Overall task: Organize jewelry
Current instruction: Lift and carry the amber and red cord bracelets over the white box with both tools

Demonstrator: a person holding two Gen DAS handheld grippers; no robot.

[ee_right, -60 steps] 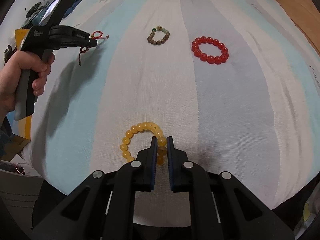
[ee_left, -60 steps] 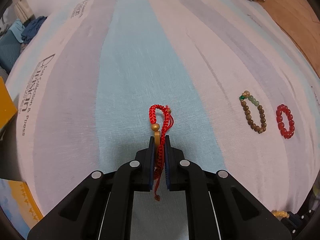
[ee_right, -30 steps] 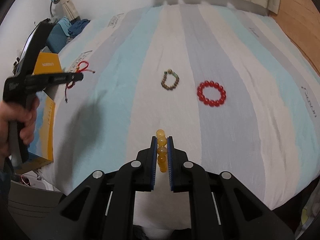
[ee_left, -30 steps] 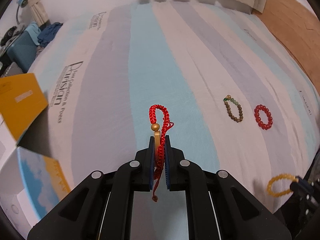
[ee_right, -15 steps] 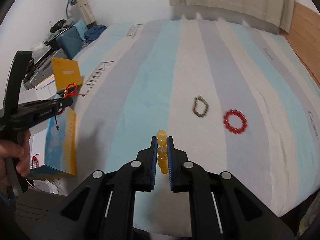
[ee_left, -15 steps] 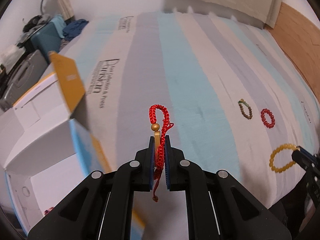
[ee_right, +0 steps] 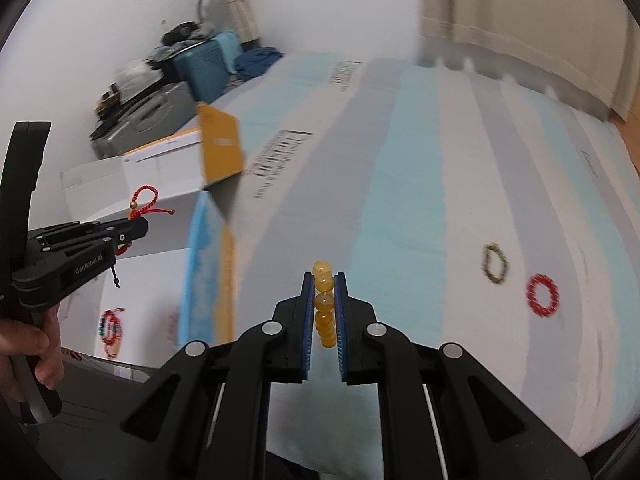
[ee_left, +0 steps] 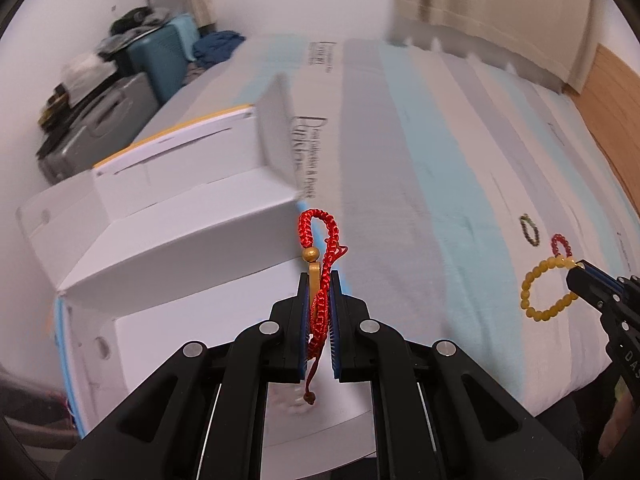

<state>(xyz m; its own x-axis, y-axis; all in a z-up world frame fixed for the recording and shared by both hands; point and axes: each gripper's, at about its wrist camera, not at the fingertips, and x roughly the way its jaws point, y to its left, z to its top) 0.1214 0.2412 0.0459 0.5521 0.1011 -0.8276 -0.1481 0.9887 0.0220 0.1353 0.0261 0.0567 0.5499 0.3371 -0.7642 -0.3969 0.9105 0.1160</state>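
Both bracelets have left the bed since two seconds ago: then the red cord bracelet (ee_left: 320, 256) hung just above the striped sheet and the amber bead bracelet (ee_right: 324, 304) still lay on it, and now each is carried off toward the open white box (ee_left: 168, 216) at the bed's left edge. The left tool (ee_left: 319, 300) is pressed together on the red cord bracelet, its loop and gold bead standing up past the tips and a knotted tail dangling below, over the box's opening. The right tool (ee_right: 323, 300) pinches the amber bead bracelet edge-on between its blue pads, above the sheet near the bed's edge and to the right of the box. Inside the box, in the right wrist view, at least one multicoloured bracelet (ee_right: 110, 328) already lies on the bottom, so the box appears to be the collecting place; the carry looks nearly done for the left piece and a little further off for the right.

Two pieces remain on the bed (ee_right: 420, 200), well apart from the box: a brown-green bead bracelet (ee_right: 495, 263) and, just beside it, a red bead bracelet (ee_right: 542, 295).

Both tools point steeply downward. The person's left hand (ee_right: 28, 344) grips the left tool's handle at the frame's edge.
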